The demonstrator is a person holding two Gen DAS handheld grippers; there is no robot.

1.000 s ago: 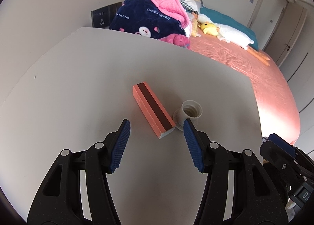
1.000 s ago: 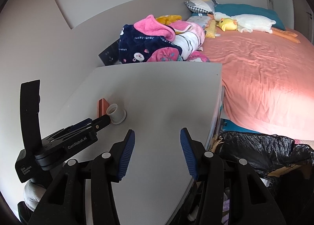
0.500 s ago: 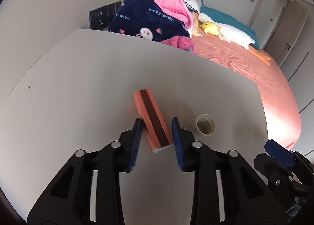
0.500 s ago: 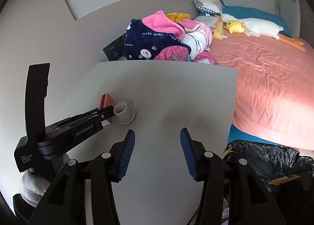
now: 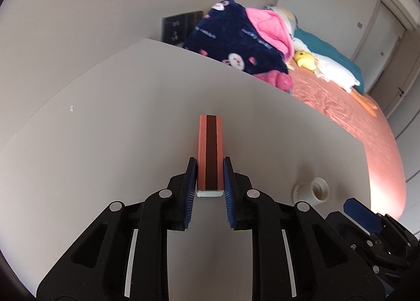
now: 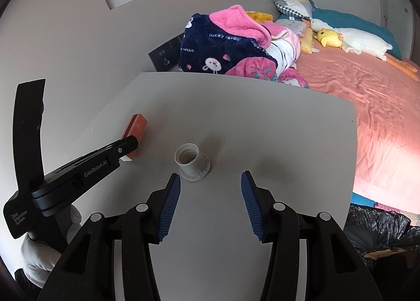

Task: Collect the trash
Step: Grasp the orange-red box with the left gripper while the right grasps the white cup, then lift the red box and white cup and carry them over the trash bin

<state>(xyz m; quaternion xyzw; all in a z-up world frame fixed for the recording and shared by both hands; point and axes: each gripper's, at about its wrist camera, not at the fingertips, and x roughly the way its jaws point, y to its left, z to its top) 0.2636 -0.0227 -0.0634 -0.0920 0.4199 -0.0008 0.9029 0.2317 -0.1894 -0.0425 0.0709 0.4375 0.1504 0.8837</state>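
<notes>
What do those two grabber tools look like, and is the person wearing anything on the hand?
Both the left gripper and right gripper are black plastic frames with silver rivets and ribbed blue pads. White lettering marks the left one's side. A white glove covers the hand holding it.

Left gripper (image 5: 210,177) angled down, jaws just closed in, blue pads clamped on both sides of a narrow box. Right gripper (image 6: 211,196) angled down, jaws apart, nothing between. White-gloved hand (image 6: 39,259) holds left handle.
</notes>
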